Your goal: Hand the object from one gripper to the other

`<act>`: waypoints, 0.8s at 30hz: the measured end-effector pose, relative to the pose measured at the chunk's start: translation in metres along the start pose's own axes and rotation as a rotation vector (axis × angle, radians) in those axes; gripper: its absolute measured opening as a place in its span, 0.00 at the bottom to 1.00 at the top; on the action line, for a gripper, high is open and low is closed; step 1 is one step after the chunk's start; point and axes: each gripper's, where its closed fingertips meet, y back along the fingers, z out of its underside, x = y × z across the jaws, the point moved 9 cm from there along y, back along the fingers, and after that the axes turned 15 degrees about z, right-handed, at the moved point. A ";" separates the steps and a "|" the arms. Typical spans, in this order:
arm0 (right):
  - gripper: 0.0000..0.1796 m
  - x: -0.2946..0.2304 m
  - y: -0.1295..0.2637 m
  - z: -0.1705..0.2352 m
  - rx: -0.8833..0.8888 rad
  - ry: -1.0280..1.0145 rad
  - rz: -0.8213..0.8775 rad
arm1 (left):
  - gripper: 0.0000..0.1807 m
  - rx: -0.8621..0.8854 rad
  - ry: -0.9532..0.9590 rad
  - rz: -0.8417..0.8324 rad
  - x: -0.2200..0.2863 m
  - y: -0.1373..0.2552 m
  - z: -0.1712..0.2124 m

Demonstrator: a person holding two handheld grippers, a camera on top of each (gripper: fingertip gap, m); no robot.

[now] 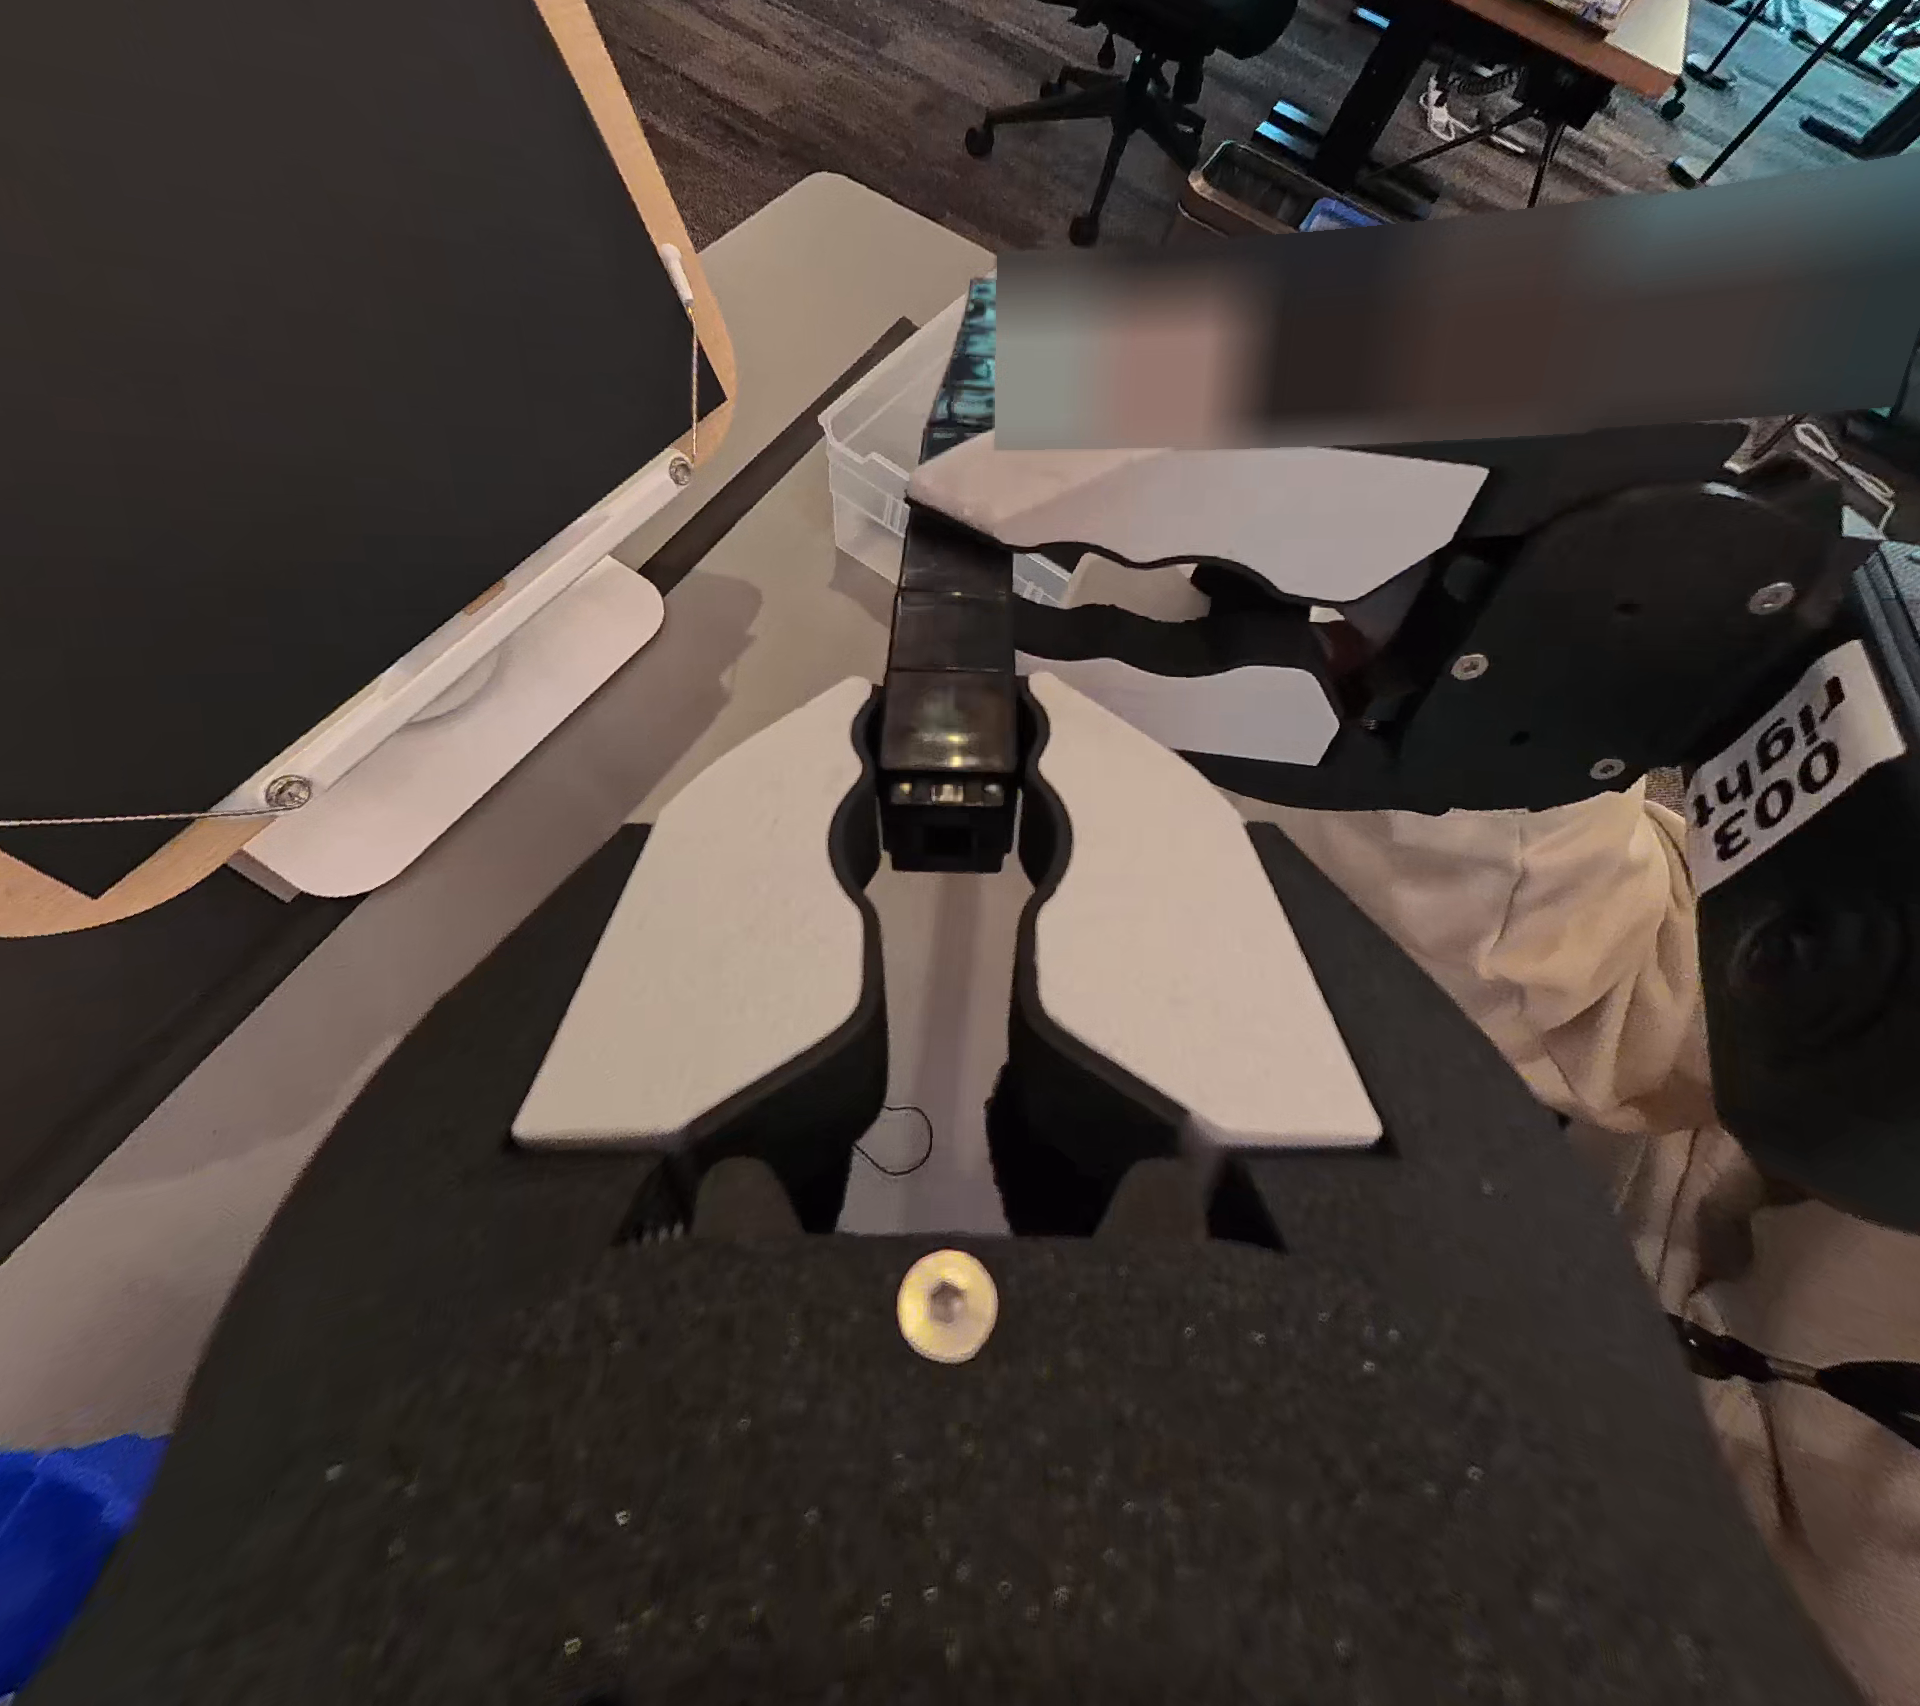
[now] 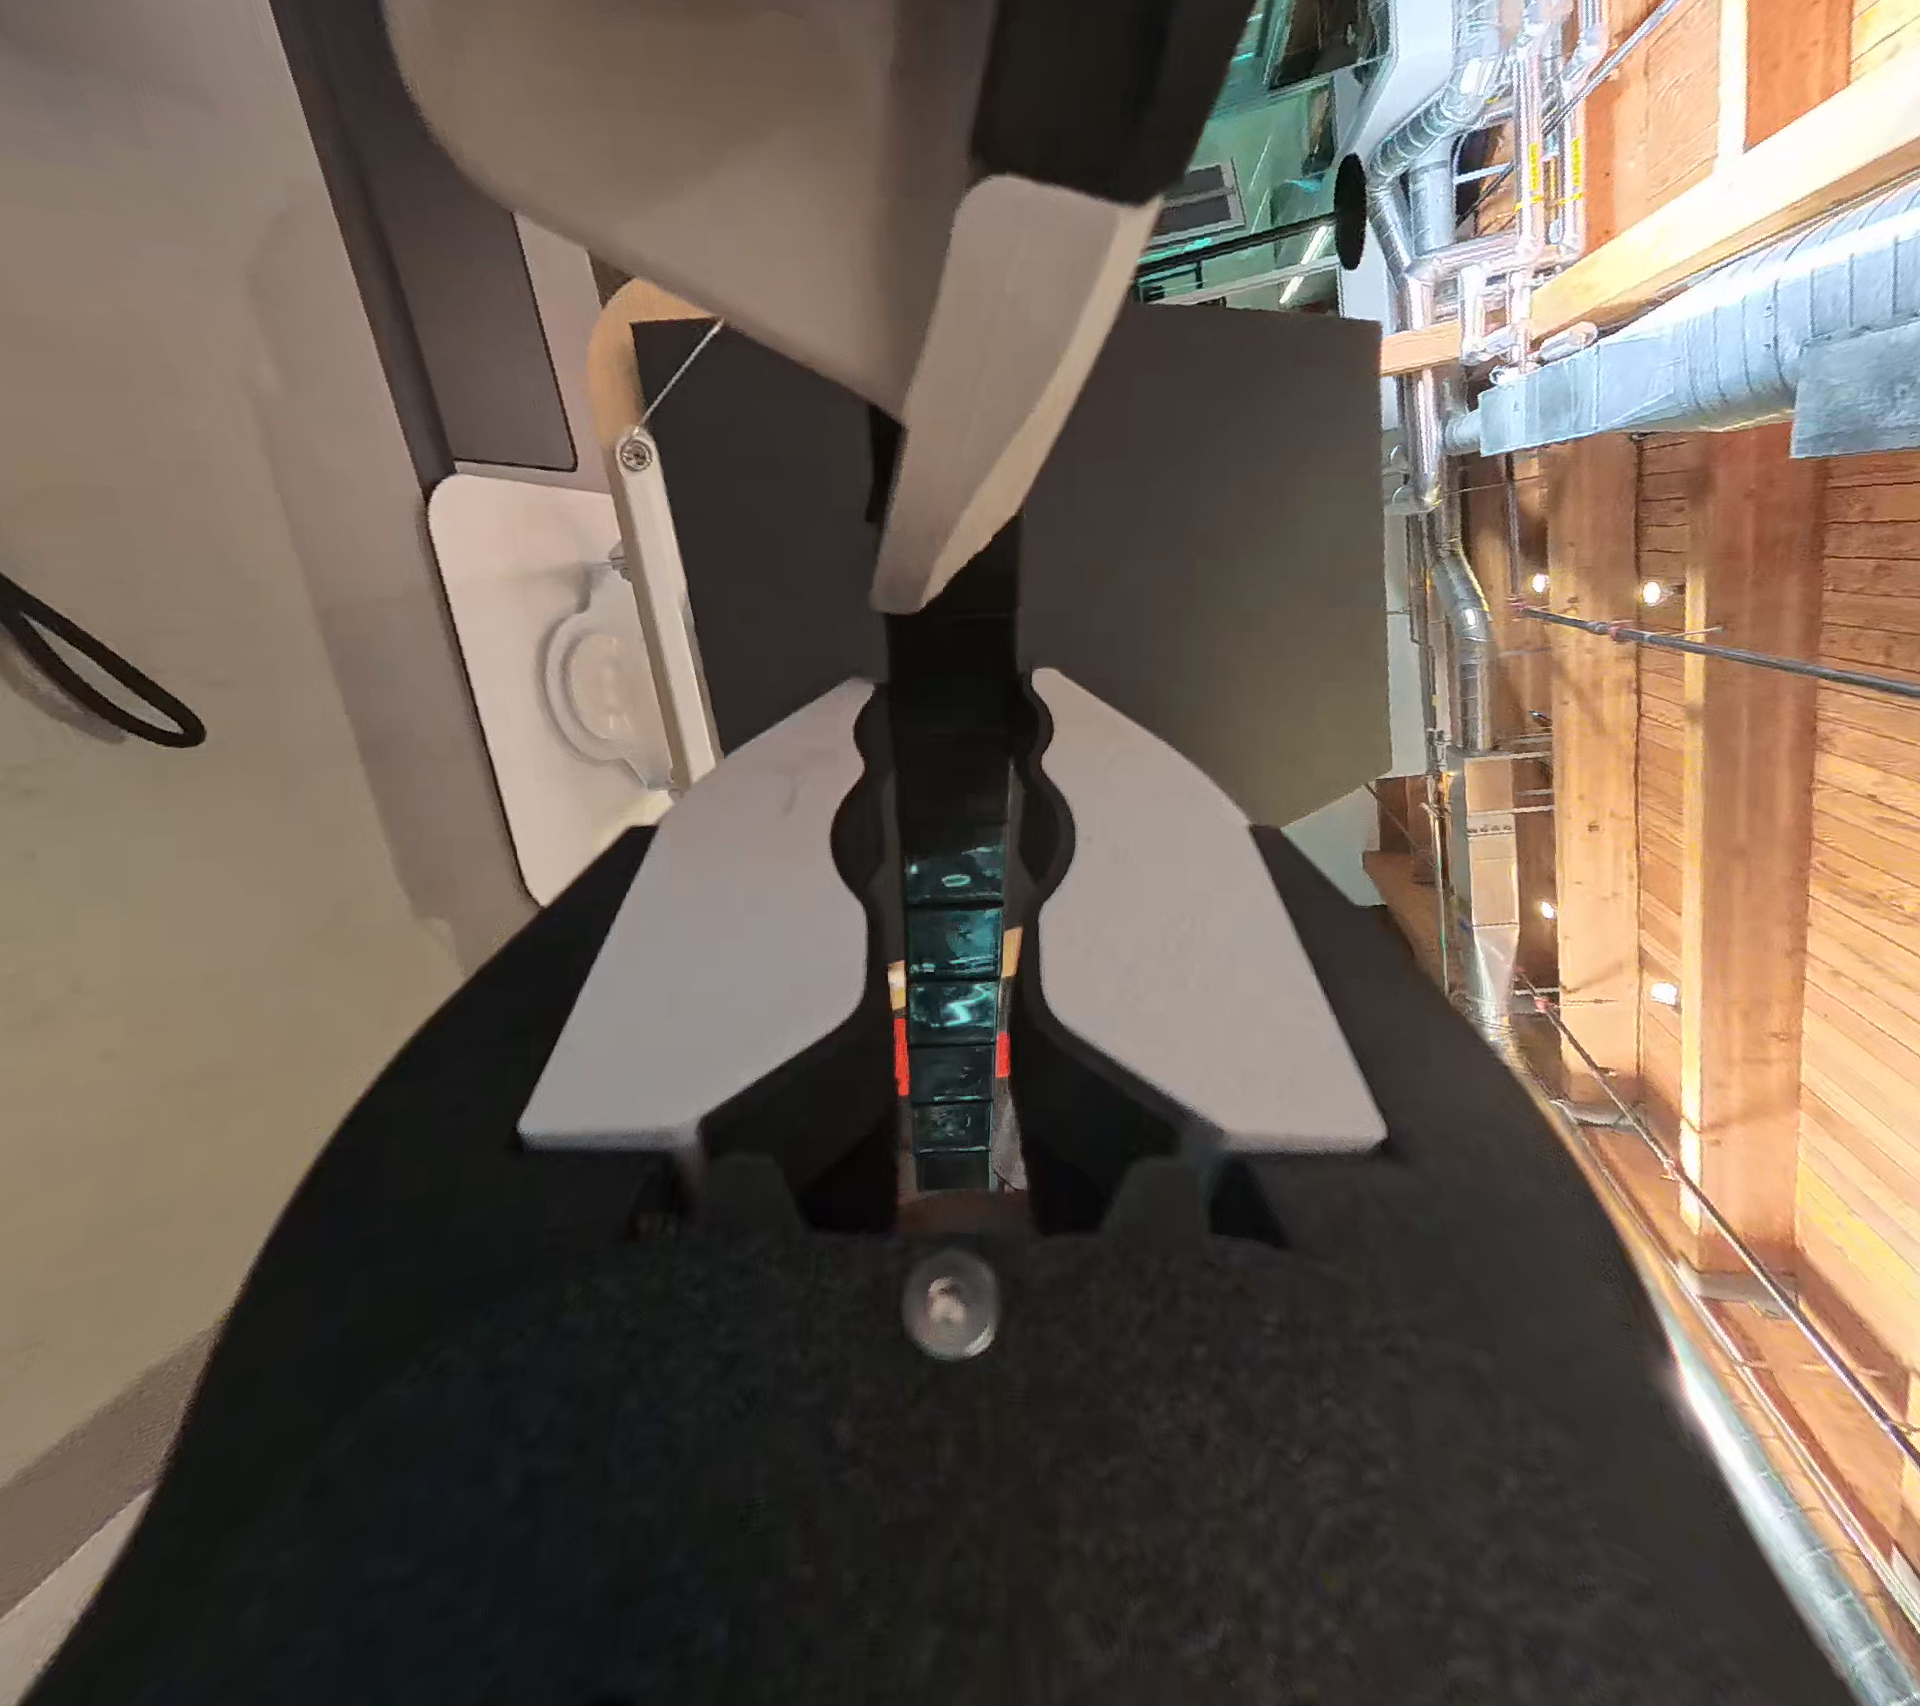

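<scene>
Left wrist view: both the left gripper [image 1: 948, 783] and right gripper [image 1: 1049, 586] are clamping the black segmented bar [image 1: 951, 617]; you are confirming grip before releasing one.

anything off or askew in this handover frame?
Nothing stands out. The black segmented bar is straight and intact, its near end clamped in the left tool, with the right tool closed on it from the side. Nothing dropped or spilled.

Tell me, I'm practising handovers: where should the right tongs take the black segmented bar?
The middle segments of the black segmented bar, just beyond the left tongs, coming from its right: the near end is occupied and the flat parallel sides suit pinching.
</scene>
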 end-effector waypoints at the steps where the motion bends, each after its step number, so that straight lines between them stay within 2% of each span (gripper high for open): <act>1: 0.12 0.000 -0.001 0.001 0.001 -0.010 -0.006 | 0.12 0.005 0.001 -0.001 -0.001 -0.001 0.000; 5: 0.12 0.011 -0.002 0.009 0.059 -0.199 -0.018 | 0.13 0.115 -0.053 0.016 0.005 0.001 -0.011; 7: 0.12 0.023 -0.003 0.016 0.080 -0.356 -0.023 | 0.32 0.209 -0.097 0.027 0.013 0.008 -0.018; 8: 0.13 0.029 -0.003 0.023 0.079 -0.435 -0.029 | 0.37 0.255 -0.127 0.016 0.017 0.014 -0.021; 12: 0.12 0.053 -0.001 0.046 0.168 -0.832 -0.097 | 0.36 0.318 -0.234 -0.032 0.029 0.030 -0.021; 16: 0.13 0.068 0.004 0.058 0.318 -1.196 -0.259 | 0.33 0.243 -0.257 -0.036 0.024 0.014 -0.018; 21: 0.12 0.072 0.009 0.053 0.474 -1.397 -0.502 | 0.27 0.194 -0.327 0.105 0.020 -0.017 -0.018; 24: 0.12 0.068 0.008 0.048 0.504 -1.399 -0.577 | 0.18 0.250 -0.406 0.206 0.024 -0.021 -0.018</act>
